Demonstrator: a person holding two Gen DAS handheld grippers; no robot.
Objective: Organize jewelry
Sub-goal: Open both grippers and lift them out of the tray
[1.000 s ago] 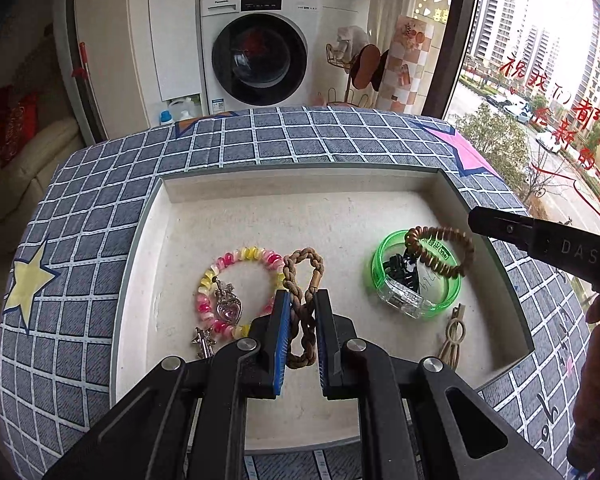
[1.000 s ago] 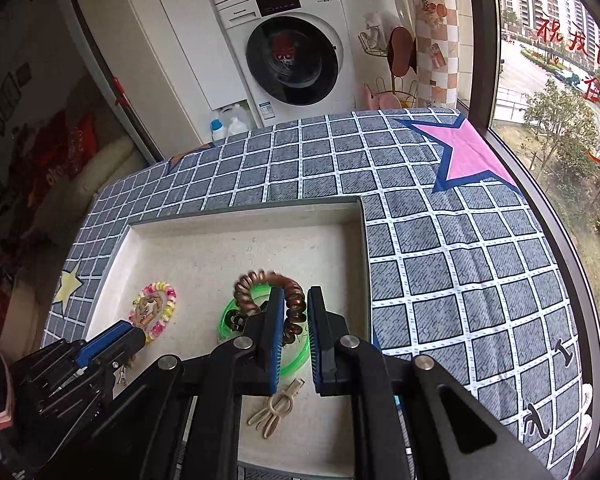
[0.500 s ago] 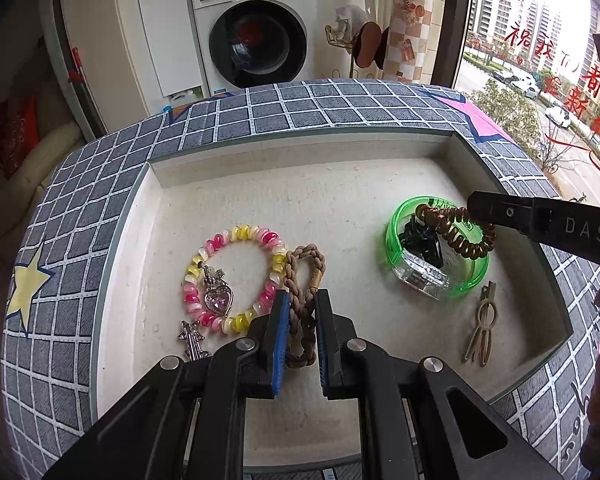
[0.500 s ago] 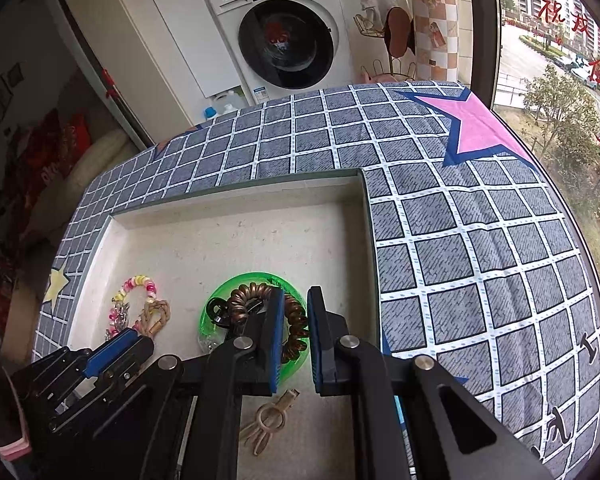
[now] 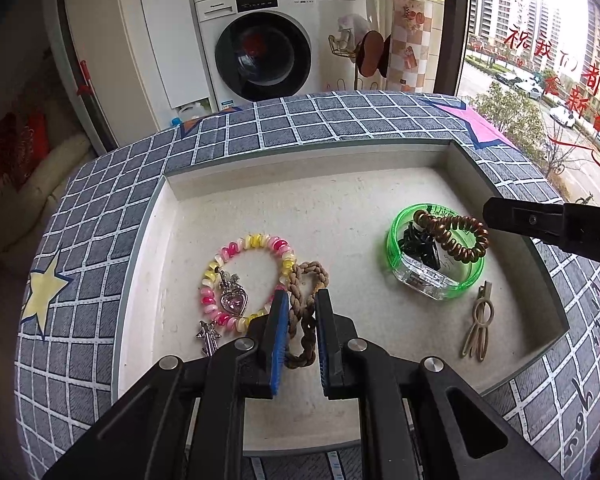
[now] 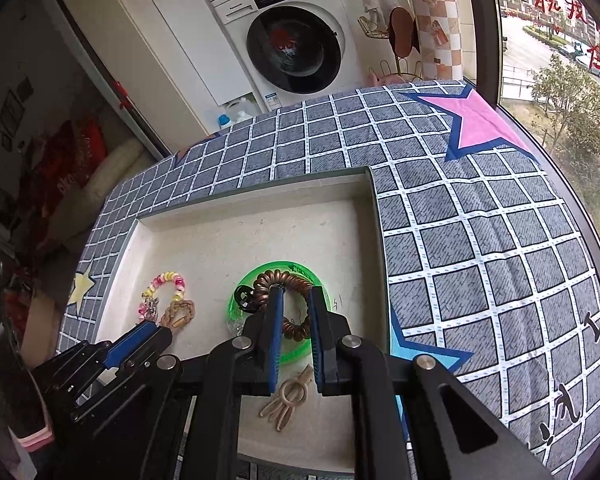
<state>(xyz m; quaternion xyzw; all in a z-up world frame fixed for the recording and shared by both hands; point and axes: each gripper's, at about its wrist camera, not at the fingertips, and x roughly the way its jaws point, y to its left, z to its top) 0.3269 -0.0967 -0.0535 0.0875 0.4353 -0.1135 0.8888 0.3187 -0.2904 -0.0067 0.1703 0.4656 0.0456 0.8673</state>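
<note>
A brown spiral hair tie (image 5: pixel 452 236) lies across the rim of a green transparent round box (image 5: pixel 432 280) that holds a black claw clip (image 5: pixel 418 246). My right gripper (image 6: pixel 294 300) straddles the spiral hair tie (image 6: pixel 288 284) with its jaws slightly apart, above the box (image 6: pixel 260 276). My left gripper (image 5: pixel 302 304) straddles a braided brown rope bracelet (image 5: pixel 304 292), jaws a little apart. A pink-yellow bead bracelet (image 5: pixel 248 280) with a heart charm lies left of it.
Everything lies in a sunken beige tray (image 5: pixel 340 208) set into a grey checked cloth surface (image 5: pixel 100 240). A beige hair clip (image 5: pixel 478 328) lies near the tray's front right. A washing machine (image 5: pixel 260 48) stands behind; a window is at the right.
My right gripper carried the spiral hair tie down onto the green box and its jaws have parted slightly. My left gripper's jaws have opened a little around the rope bracelet.
</note>
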